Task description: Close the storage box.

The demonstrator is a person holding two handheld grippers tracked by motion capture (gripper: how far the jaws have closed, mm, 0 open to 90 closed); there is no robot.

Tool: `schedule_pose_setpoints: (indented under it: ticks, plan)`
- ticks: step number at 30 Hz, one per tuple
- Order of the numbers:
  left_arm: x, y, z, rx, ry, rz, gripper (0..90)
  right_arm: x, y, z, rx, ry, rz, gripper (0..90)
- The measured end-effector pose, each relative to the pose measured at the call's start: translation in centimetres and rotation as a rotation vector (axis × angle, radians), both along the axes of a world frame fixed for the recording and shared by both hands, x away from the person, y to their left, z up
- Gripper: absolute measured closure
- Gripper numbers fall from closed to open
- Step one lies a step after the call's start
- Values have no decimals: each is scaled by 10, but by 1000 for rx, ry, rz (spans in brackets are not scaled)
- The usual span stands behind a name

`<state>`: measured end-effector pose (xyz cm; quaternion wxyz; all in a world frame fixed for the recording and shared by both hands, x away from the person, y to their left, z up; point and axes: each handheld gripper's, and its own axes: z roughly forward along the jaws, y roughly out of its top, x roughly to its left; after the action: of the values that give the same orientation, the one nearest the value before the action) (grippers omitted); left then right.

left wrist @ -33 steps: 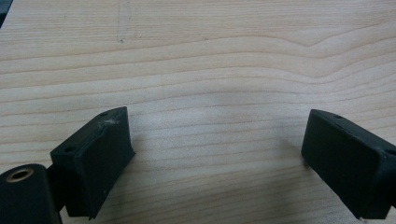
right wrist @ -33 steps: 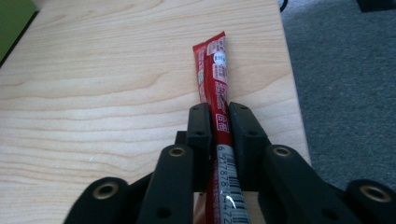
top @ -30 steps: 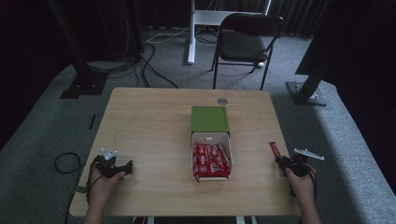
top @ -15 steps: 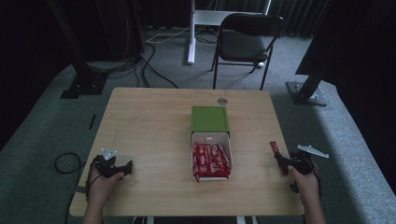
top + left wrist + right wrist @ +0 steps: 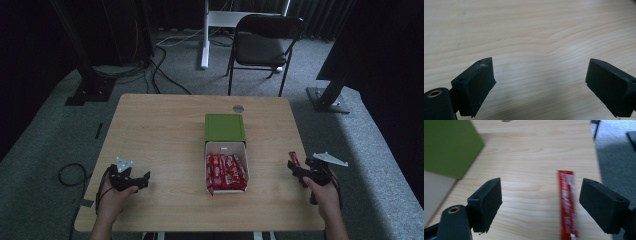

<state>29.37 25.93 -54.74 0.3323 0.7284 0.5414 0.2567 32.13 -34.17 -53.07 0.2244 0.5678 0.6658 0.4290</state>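
Observation:
A white box (image 5: 240, 146) in the middle of the wooden table (image 5: 160, 135) holds several red snack bars (image 5: 226, 171). Its green lid (image 5: 224, 128) lies just behind it. One more red bar (image 5: 294, 159) lies flat near the table's right edge. My right gripper (image 5: 296, 170) sits just over that bar, and its jaws have just been opening. In the right gripper view the bar (image 5: 567, 202) rests on the wood between the open jaws of the right gripper (image 5: 541, 187), untouched and nearer the right jaw. My left gripper (image 5: 142, 180) is open over bare wood at the front left, its jaws (image 5: 539, 65) holding nothing.
A small round disc (image 5: 238, 108) sits at the table's far edge. A dark chair (image 5: 265, 40) stands behind the table. The green lid (image 5: 446, 147) lies to the left of my right gripper. The table's right edge is close to the loose bar.
My right gripper's jaws have spread apart and let go of the red bar, which stays on the table. Both hands have lifted a little.

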Motion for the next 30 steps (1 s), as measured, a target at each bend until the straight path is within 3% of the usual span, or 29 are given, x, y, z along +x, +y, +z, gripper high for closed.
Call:
schedule_pose_setpoints:
  ticks: [13, 16, 19, 25, 30]
  plan:
    - [-8, -49, 34, -6, -91, -171, 94, -10, 40, 27, 22, -63, 145, 165]
    - [-10, -64, 40, -1, -141, -212, 94, -14, 50, 31, 23, -80, 191, 147]
    - [-13, -78, 47, 5, -162, -271, 93, -17, 59, 36, 22, -91, 225, 147]
    - [-17, -104, 56, -29, -183, -367, 93, -21, 77, 41, 23, -103, 301, 146]
    - [-19, -117, 61, -65, -203, -415, 93, -24, 90, 43, 30, -108, 343, 146]
